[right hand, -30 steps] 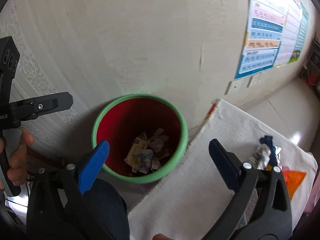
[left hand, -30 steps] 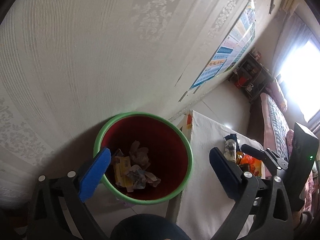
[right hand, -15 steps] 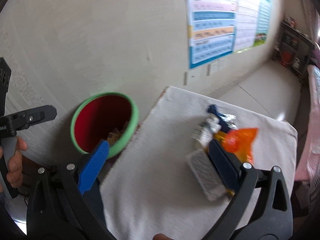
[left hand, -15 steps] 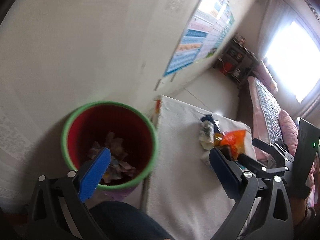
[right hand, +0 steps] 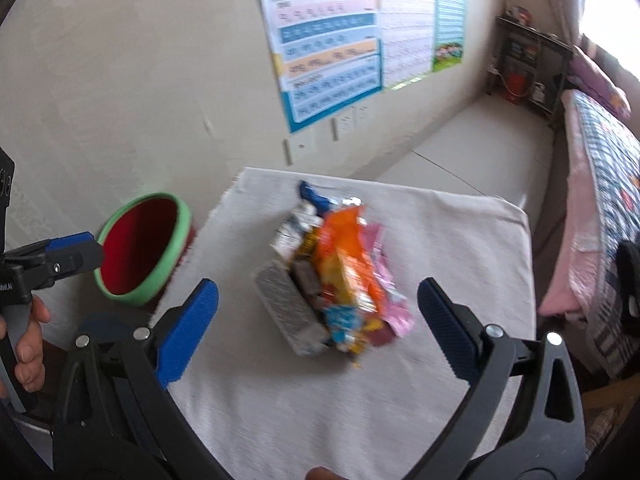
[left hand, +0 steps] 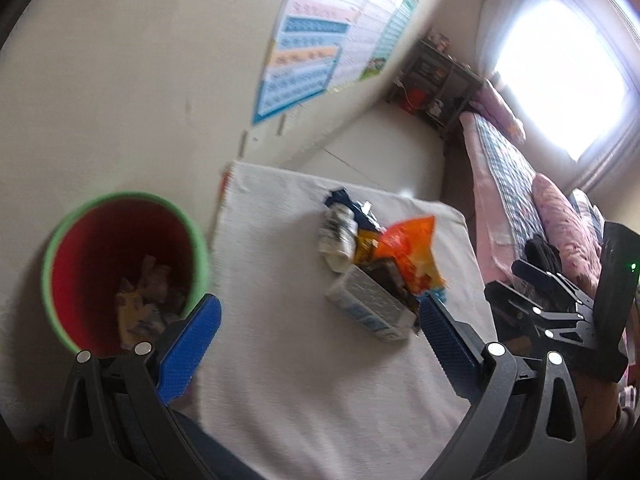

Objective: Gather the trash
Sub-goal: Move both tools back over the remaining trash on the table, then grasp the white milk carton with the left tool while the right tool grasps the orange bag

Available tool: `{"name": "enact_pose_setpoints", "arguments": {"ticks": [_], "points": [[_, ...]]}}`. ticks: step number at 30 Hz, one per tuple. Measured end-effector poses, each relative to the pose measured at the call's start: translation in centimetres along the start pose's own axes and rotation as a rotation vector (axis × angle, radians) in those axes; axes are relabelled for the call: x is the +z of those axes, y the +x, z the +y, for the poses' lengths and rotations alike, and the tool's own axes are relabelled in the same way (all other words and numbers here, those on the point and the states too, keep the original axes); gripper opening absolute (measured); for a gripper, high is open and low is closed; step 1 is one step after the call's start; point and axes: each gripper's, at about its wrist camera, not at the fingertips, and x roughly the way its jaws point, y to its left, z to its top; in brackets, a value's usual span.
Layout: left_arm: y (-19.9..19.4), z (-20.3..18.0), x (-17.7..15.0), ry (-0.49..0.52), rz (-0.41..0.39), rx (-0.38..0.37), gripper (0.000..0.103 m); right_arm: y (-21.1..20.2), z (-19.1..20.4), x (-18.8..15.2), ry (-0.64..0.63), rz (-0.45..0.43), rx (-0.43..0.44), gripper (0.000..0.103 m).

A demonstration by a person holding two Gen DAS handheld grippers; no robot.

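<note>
**Partly collected, a heap left on the table**

Still to clear: a pile of wrappers point(right hand: 340, 272) heaped mid-table on the white cloth point(right hand: 280, 400), with an orange packet point(right hand: 344, 252), a grey carton point(right hand: 284, 300), a pink wrapper point(right hand: 388, 280) and a blue-and-silver one point(right hand: 312, 200) overlapping. Already binned: crumpled scraps point(left hand: 144, 304) at the bottom of the red bin with green rim point(left hand: 60, 240), just beside the table's left edge. Right gripper point(right hand: 318, 320) spread wide and empty, aimed at the heap. Left gripper point(left hand: 320, 332) likewise released, holding nothing. Probably several more trips needed.
</note>
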Motion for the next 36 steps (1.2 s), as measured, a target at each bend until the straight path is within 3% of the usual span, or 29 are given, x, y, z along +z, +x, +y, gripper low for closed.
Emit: {"name": "enact_pose_setpoints", "arguments": {"ticks": [9,24,31,33,35,36], "points": [[3.5,-3.1,-1.0,0.034,0.074,-0.037,0.095,1.3,-4.0,-1.7,0.044,0.046,-0.035,0.098],[7.2,-1.7,-0.7,-0.017,0.137,-0.024,0.095,6.5,-3.5,-1.6,0.030,0.127,-0.005,0.097],[8.7,-1.5,-0.9,-0.031,0.164,-0.024,0.095,9.6,-3.3,-1.2,0.011,0.182,0.008,0.082],[9.2,-1.5,-0.9,-0.035,0.173,-0.023,0.095,10.3,-3.4,-1.4,0.012,0.198,0.021,0.072],[9.8,-1.4,-0.9,-0.048,0.182,-0.027,0.095,10.9,-3.3,-1.5,0.006,0.214,0.043,0.055],[10.1,-1.3,-0.9,-0.057,0.187,-0.030,0.095,10.9,-3.3,-1.6,0.003,0.214,0.046,0.053]]}}
